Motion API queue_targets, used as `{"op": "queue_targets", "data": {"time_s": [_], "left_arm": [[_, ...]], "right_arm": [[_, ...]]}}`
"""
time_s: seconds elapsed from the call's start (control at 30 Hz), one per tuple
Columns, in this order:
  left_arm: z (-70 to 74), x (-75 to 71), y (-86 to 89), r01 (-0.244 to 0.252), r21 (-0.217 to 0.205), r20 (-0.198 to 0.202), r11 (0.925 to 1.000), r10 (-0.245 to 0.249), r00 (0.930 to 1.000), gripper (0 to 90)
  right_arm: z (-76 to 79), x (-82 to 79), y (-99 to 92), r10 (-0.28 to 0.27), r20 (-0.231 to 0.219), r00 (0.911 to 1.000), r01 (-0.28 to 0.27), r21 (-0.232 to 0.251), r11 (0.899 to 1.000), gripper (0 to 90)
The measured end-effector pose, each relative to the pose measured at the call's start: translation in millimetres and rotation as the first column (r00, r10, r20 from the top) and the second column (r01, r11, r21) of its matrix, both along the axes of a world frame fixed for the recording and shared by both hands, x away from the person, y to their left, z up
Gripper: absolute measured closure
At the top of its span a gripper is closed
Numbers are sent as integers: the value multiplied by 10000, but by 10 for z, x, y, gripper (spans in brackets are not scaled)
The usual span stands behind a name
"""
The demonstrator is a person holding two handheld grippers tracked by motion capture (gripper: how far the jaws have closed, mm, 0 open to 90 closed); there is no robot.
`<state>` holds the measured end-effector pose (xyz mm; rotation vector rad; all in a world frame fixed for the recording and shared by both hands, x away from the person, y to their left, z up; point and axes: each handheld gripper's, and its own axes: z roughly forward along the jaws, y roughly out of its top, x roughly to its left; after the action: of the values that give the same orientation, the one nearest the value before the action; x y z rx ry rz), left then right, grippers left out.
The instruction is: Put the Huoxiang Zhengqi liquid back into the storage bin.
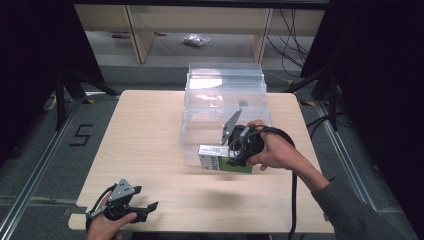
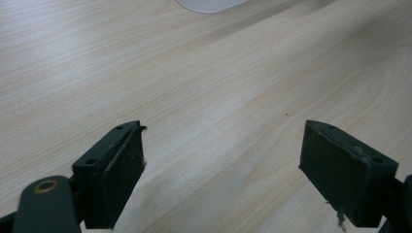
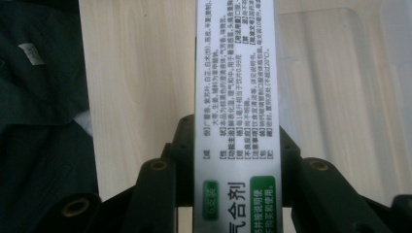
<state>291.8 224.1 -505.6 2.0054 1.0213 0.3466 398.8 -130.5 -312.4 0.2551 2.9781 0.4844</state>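
- Right gripper view: right hand-held gripper (image 3: 234, 170) is pinched on a white and green printed carton (image 3: 234, 97), one jaw pressing each broad face, the narrow printed side turned toward the camera.
- Carton runs straight ahead of those jaws; pale table (image 3: 136, 73) lies beyond it, with a clear plastic surface off to one side.
- High view: right hand-held gripper (image 1: 235, 150) holds the carton (image 1: 220, 162) out in front of it at the near edge of a clear plastic bin (image 1: 225, 100); whether the carton is resting or lifted, cannot tell.
- Handling, as a judgement: thin cardboard, probably light, stiff along its edges but easily dented across the faces. A moderate squeeze near mid-length suits it; the printed surface looks smooth, so it could slip if tilted.
- Left hand-held gripper (image 1: 142, 206) sits at the near left table edge, well apart from the carton.
- Left gripper view: left jaws spread wide with bare table between them, nothing held.
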Motion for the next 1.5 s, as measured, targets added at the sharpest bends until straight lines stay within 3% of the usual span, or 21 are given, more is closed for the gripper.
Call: {"op": "queue_targets", "data": {"time_s": [0.03,0.07,0.2,0.23,0.27,0.3,0.33,0.37,0.47,0.53,0.6,0.77,1.1,1.13,1.17,1.5], "left_arm": [[2,3,3,54,30,37,10000,-54,10000,156],[-5,-2,-15,-90,-221,44,9997,91,9999,156],[-6,1,-1,1,-142,98,9999,1,10000,156],[-5,0,-1,-8,-153,118,9999,9,9999,156],[-5,-1,-1,-13,-164,119,9999,15,9999,156],[-5,0,0,-10,-160,118,9999,12,9999,156],[-5,0,0,-10,-160,118,9999,12,9999,155],[-15,2,-6,-65,-220,58,9997,66,10000,156],[-12,4,-2,53,-159,18,9999,-52,10000,156],[-4,-5,-10,-149,-205,-13,9997,149,9999,156],[-21,1,-12,-133,-419,43,9990,135,9999,156],[-7,-3,-2,-55,-188,63,9998,56,10000,156],[-22,4,-10,-163,-463,28,9988,165,9999,156],[-24,5,-11,-148,-454,4,9989,148,9999,156],[-24,5,-11,-148,-454,4,9989,148,9999,156],[-6,1,-2,-135,-362,9,9993,136,9999,156]], "right_arm": [[31,-7,-11,-247,-133,9996,247,-36,9997,649],[74,2,-28,-398,-91,9992,398,-31,9992,649],[180,80,-48,-374,-32,9993,374,30,9993,649],[193,123,-53,-113,93,9999,112,114,9999,649],[207,121,-58,-533,-118,9985,534,59,9986,649],[210,170,-62,-312,3,9995,312,51,9995,649],[210,170,-62,-312,3,9995,312,51,9995,649],[214,226,-76,-650,-7,9979,650,-73,9979,649],[215,348,-107,-431,173,9989,434,-187,9989,649],[217,386,-124,-867,-68,9962,867,18,9962,649],[227,447,-161,-947,-70,9955,947,6,9955,649],[227,636,-278,-1129,76,9936,1129,-13,9936,649],[75,1021,-511,-1752,81,9845,1753,-220,9843,649],[57,1061,-527,-1605,58,9870,1606,-203,9868,648],[36,1079,-539,-1803,99,9836,1804,-158,9835,648],[-186,1218,-579,-1788,-32,9839,1785,-439,9830,647]]}}
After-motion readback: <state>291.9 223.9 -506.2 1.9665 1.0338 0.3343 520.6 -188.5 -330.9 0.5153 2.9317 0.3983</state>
